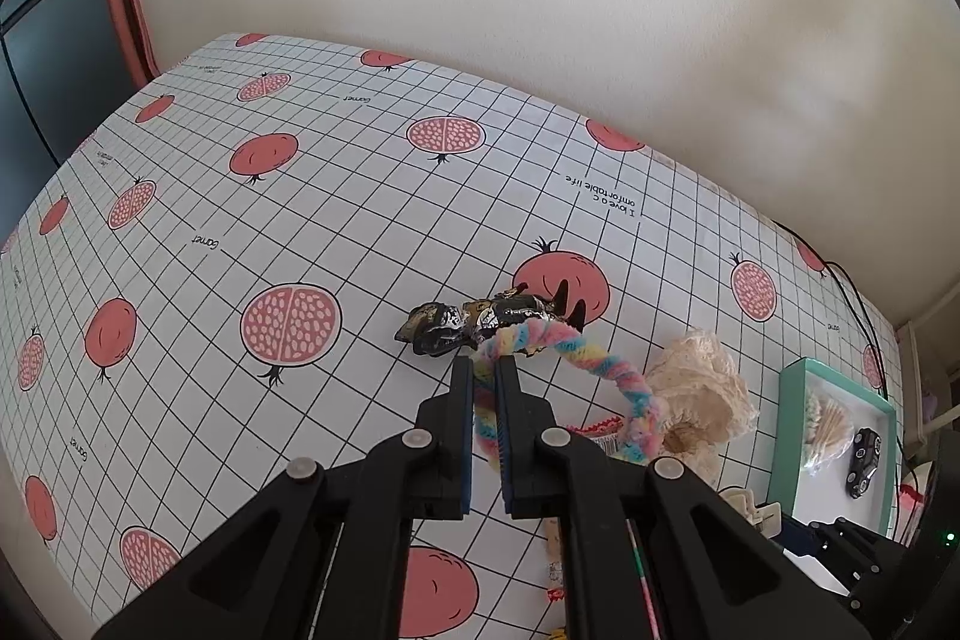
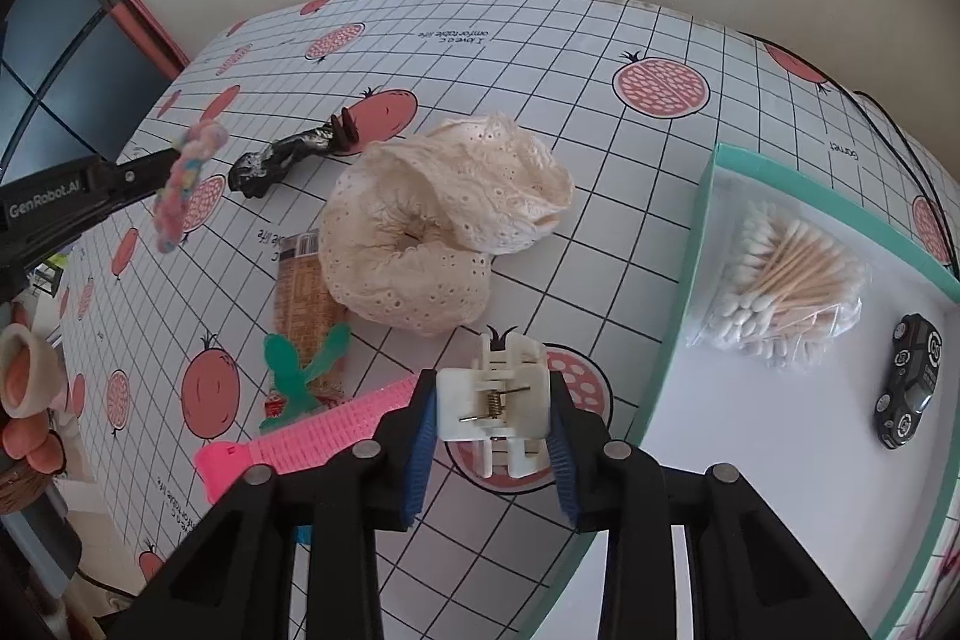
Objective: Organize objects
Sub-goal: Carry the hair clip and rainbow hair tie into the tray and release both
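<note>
A pastel twisted chenille ring [image 1: 564,358] hangs lifted off the table, pinched between black fingers [image 1: 462,400]. A white spring hair claw [image 2: 495,400] sits clamped upright between blue-padded fingers [image 2: 423,436], just left of the teal-rimmed white tray [image 2: 690,268]. In the tray lie a bag of cotton swabs [image 2: 786,280] and, apart from it, a small black toy car [image 2: 909,379]. On the table [image 2: 630,220] rest a cream lace scrunchie [image 2: 432,232], a crumpled black wrapper [image 2: 282,157], an orange snack packet [image 2: 306,298], a green clip [image 2: 300,370] and a pink comb [image 2: 318,436].
</note>
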A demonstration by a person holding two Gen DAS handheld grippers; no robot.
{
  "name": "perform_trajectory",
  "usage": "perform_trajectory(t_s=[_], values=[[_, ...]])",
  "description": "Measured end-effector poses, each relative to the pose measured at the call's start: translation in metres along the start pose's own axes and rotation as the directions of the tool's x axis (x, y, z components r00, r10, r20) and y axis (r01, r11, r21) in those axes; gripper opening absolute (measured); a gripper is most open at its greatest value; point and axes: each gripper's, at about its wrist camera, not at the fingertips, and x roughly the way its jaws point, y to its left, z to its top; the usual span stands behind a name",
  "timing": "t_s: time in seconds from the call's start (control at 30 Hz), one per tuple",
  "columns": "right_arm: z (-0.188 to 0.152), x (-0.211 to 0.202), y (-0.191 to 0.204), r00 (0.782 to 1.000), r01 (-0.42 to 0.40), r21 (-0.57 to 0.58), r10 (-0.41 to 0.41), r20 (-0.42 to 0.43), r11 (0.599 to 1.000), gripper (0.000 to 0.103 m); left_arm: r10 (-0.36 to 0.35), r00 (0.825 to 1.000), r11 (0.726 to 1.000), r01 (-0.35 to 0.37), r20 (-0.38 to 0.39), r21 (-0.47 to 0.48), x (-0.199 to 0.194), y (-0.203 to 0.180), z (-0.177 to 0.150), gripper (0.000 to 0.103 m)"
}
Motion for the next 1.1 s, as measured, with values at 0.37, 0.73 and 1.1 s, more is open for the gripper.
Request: perform_trajectory(t_s=[0.37,0.73,1.1], values=[[0.005,-0.039,-0.007,0.994,-0.025,0.023,0.023,0.102,0.999,0.036,-0.04,0.998,0.999,0.04,0.044,0.013,-0.02,-0.018,0.005,0.007],[-0.006,-0.095,-0.064,0.979,0.045,0.123,-0.068,0.191,0.991,0.036,-0.172,0.982,0.979,0.162,0.074,0.122,-0.054,-0.082,-0.006,0.007],[-0.039,-0.142,-0.155,0.944,0.176,0.311,-0.249,0.214,0.934,0.036,-0.289,0.956,0.899,0.286,-0.043,0.331,-0.053,-0.201,-0.057,0.007]])
